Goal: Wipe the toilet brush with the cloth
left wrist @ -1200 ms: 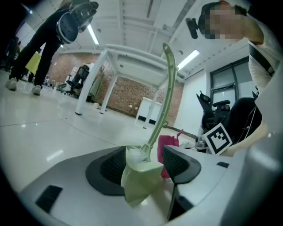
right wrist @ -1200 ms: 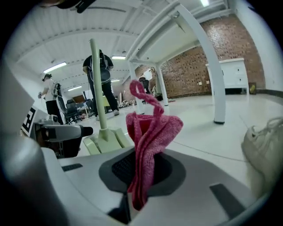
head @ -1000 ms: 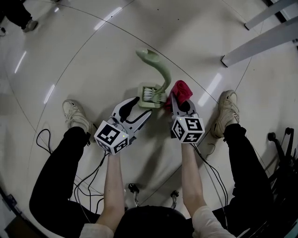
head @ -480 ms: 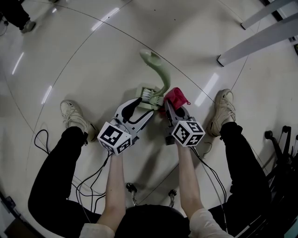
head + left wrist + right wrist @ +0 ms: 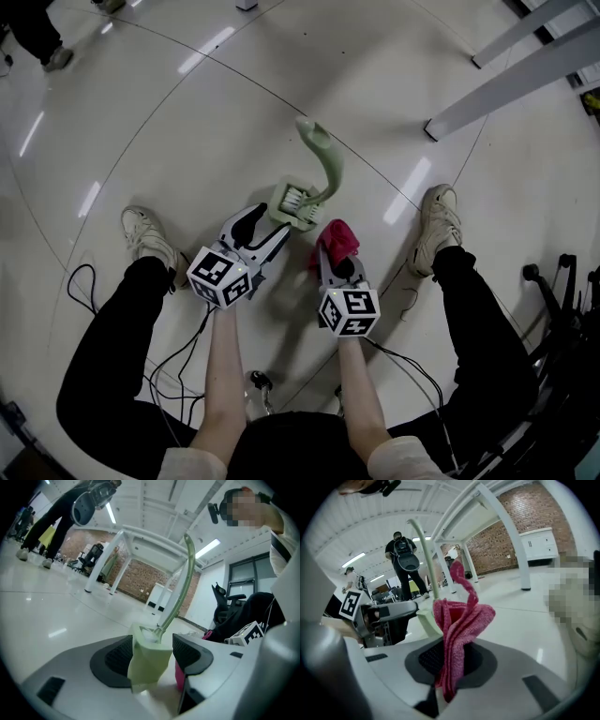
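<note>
— Where do we have the toilet brush point(image 5: 298, 202)?

— In our left gripper point(image 5: 277, 222). The left gripper view shows its jaws closed on the pale green head end, with a dark pad against each side. The handle point(image 5: 330, 167) curves up and away from us, over the shiny white floor point(image 5: 187, 112), and the head sits roughly between our two shoes point(image 5: 145, 234).

— And the cloth point(image 5: 336, 240)?

— Our right gripper point(image 5: 336, 262) has it. The jaws are pressed together on the red folds, and the rest of the cloth stands up loose above the pads.

— Are we touching the brush with the cloth?

— We think not. In the head view the cloth is just to the right of the brush head, nearer to us, and a little floor shows between them. In the right gripper view the green head lies just behind the cloth.
</note>
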Tool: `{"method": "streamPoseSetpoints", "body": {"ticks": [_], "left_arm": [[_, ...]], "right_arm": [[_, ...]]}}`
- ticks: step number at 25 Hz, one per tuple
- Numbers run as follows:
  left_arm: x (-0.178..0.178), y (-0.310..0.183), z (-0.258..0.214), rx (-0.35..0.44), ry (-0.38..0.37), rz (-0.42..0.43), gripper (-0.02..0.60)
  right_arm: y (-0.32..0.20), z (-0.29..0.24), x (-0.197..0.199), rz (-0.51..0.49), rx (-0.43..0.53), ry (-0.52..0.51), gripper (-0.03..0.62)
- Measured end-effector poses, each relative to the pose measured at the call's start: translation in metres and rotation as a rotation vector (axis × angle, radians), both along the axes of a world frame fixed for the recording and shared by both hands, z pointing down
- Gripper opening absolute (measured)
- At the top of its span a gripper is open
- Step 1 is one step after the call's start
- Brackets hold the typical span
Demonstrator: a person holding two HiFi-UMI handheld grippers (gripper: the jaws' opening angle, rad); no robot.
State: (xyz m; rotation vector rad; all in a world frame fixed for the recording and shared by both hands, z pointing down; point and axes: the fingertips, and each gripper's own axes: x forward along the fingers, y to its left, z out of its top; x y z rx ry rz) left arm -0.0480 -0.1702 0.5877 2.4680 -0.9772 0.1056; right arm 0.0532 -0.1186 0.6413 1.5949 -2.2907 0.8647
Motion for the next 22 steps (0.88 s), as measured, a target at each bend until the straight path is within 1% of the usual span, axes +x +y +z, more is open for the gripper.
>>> {"method": "streamPoseSetpoints", "body": {"ticks": [3,6,8,12,15,18,22], "left_arm": [[0.004,0.002,0.004,-0.009,-0.028,0.050,0.245],[0.005,0.003,0.002,0.003,-0.039,0.064,0.245],[0.006,0.005,0.001,0.001,-0.022,0.066,0.245],[0.009,0.011,0.002,-0.022,0.055,0.059,0.245],[0.009,0.014,0.007,-0.040,0.063,0.051,0.245],[-0.005,0.017,0.006,-0.038,0.063,0.012,0.245],[-0.042,0.014,-0.008,-0.004,0.079,-0.099,0.245]], "right_arm": [[0.002,0.019,-0.021,-0.020,-0.059,0.014,0.032],[-0.013,0.025,-0.028,-0.055,-0.053,0.070,0.032],[-0.025,0.024,-0.024,-0.075,-0.033,0.111,0.032],[-0.042,0.023,-0.011,-0.123,-0.004,0.190,0.032],[-0.035,0.012,-0.013,-0.136,0.030,0.205,0.032],[-0.013,-0.006,-0.034,-0.172,0.089,0.178,0.032],[0.004,-0.012,-0.089,-0.320,0.141,0.180,0.032]]}}
